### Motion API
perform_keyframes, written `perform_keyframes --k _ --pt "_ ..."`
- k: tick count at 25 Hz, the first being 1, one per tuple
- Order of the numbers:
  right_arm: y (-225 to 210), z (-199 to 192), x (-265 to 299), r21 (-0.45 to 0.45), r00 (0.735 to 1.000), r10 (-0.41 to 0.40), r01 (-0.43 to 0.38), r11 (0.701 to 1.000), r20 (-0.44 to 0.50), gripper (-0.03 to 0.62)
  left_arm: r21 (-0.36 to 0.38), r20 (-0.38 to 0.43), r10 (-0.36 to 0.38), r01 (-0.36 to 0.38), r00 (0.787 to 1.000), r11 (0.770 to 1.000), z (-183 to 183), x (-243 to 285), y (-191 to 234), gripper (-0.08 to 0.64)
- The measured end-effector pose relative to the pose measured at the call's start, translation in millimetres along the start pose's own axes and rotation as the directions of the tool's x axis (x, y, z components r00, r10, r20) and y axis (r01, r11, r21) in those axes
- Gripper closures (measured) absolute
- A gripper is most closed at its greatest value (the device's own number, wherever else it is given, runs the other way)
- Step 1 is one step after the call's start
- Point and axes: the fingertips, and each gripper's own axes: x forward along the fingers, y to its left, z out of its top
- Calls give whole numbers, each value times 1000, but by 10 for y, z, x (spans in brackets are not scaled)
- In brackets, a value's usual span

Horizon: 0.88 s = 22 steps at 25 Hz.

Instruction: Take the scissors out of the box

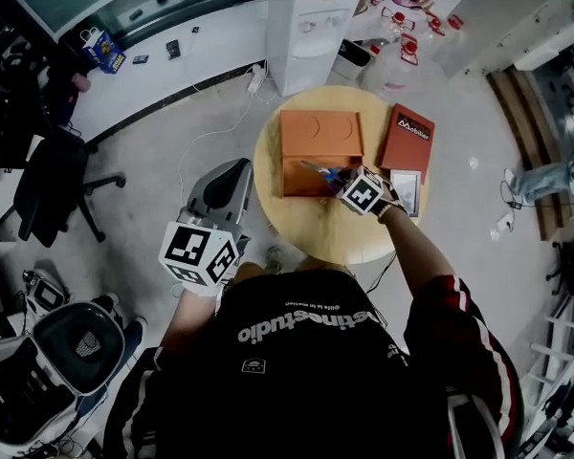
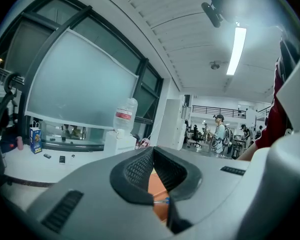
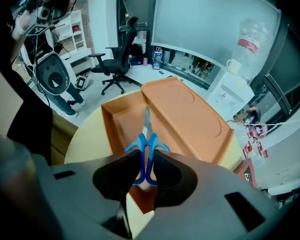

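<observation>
On my far left a black office chair stands on the floor, well away from the work. Next comes my left gripper, held out level beside the round wooden table and not over it. Its own view shows the two pads meeting at the tips with nothing between them, so it is pressed together and empty.

On the table lies the orange box, open, with its lid folded back flat on the far side. The scissors are over the open tray, blades pointing down and away from me toward the tray floor. I cannot tell whether the blade tip touches the floor.

My right gripper points steeply down over the near end of the tray. It is pinching the scissors by their blue handles, one pad against each side of the two loops. The loops are squeezed side by side and the blades are closed.

Just right of the box a red book with white lettering lies flat. A flat grey slab lies beneath it, next to my right hand.
</observation>
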Motion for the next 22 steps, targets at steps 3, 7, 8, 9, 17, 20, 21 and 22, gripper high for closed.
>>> perform_keyframes --k 3,7,8,9,17,20,21,22 --pt "-9 -25 -93 36 1000 -18 18 999 24 483 3 3 -25 25 1000 1000 7 36 -39 543" --pt "-34 -22 -287 73 995 -70 65 995 73 483 7 7 -59 59 998 998 26 96 -112 543" --pt "-51 -1 -341 77 992 -89 82 994 91 483 8 7 -68 68 998 998 29 112 -128 543" --pt "-68 12 -388 83 988 -107 98 992 109 483 9 8 -76 76 997 997 32 127 -145 543" --pt "-128 113 -866 264 936 -244 176 948 253 484 22 5 -136 136 991 990 56 232 -232 543" --pt "-177 176 -1082 325 908 -294 193 926 298 484 28 4 -158 158 987 987 84 299 -262 543" --pt "-191 195 -1153 345 898 -310 197 918 312 485 30 2 -166 166 986 986 94 327 -279 543" --pt "-201 209 -1225 365 887 -326 200 909 326 484 32 1 -176 176 984 984 102 356 -303 543"
